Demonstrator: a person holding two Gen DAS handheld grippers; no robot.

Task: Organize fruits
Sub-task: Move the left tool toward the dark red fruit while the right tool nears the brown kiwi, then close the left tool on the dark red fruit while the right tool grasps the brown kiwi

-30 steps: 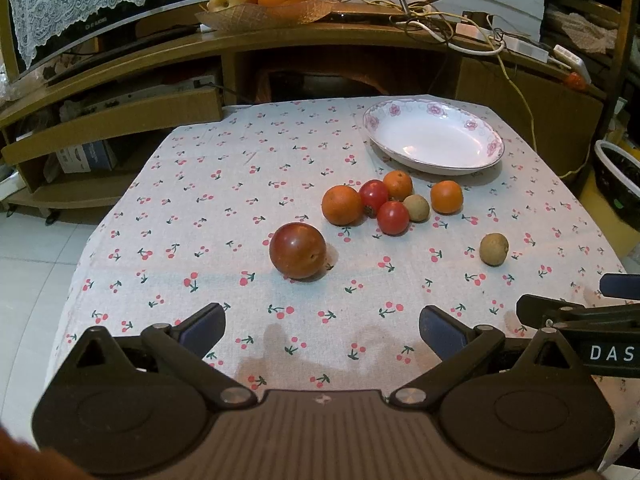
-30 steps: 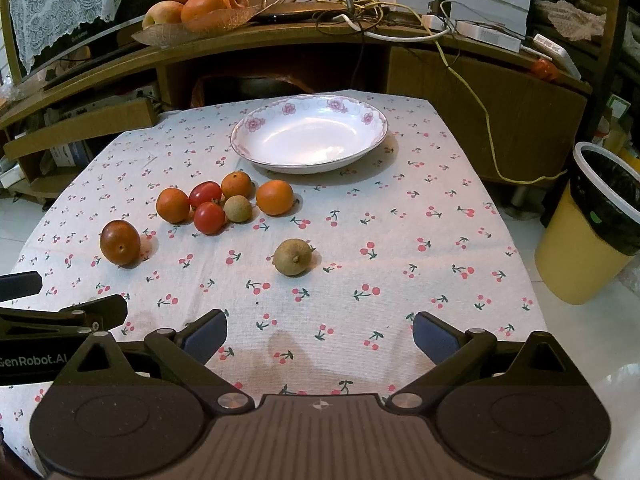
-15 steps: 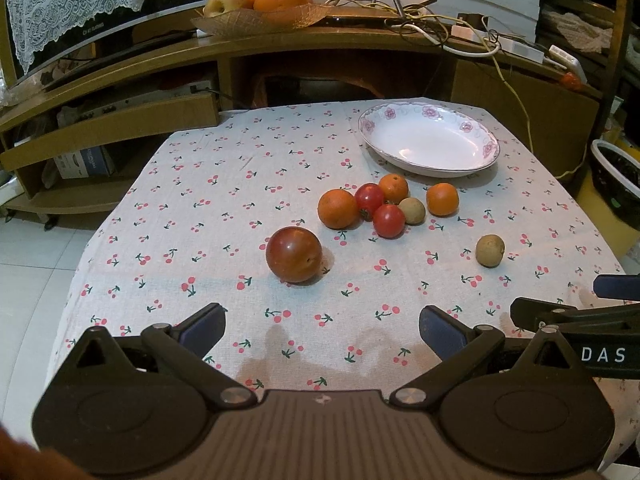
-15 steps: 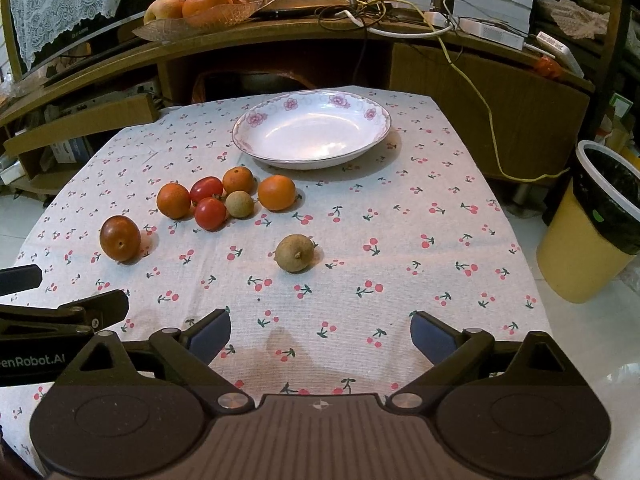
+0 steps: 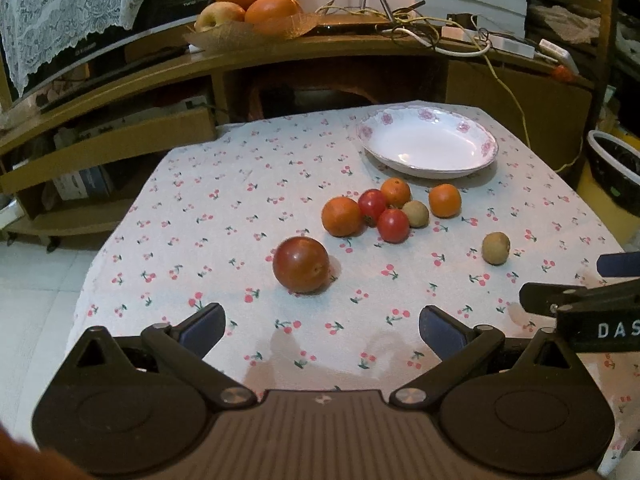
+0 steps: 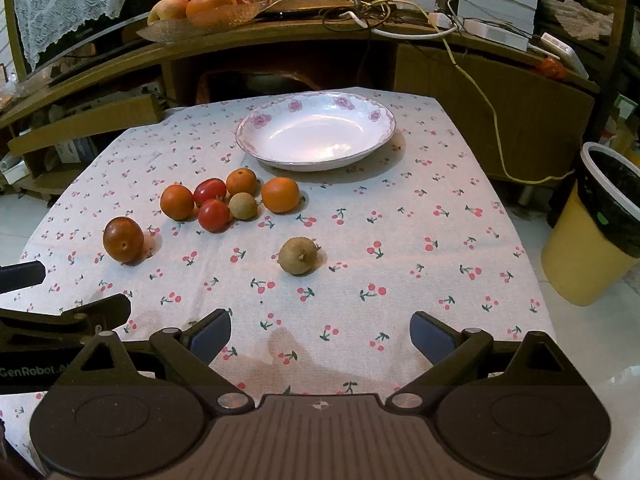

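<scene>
A white floral plate (image 5: pixel 430 148) (image 6: pixel 316 136) stands empty at the table's far side. In front of it lies a cluster of oranges (image 5: pixel 341 216) (image 6: pixel 280 195), red tomatoes (image 5: pixel 393 225) (image 6: pixel 213 215) and a small brown fruit (image 5: pixel 415 213) (image 6: pixel 243 205). A large dark red fruit (image 5: pixel 301 265) (image 6: pixel 123 239) lies alone, straight ahead of my open, empty left gripper (image 5: pixel 322 326). A lone brown fruit (image 5: pixel 495 248) (image 6: pixel 298 256) lies just ahead of my open, empty right gripper (image 6: pixel 320 334). Both grippers hover over the near table edge, side by side.
A wooden shelf unit stands behind the table, with a basket of oranges and apples (image 5: pixel 248 4) (image 6: pixel 200 0) and tangled cables (image 6: pixel 360 4) on top. A yellow bin with a black liner (image 6: pixel 600 228) stands on the floor at the right. The cherry-print tablecloth (image 5: pixel 240 208) covers the table.
Both grippers have moved slightly forward toward the fruit. The jaws stay open and nothing on the table has moved.
</scene>
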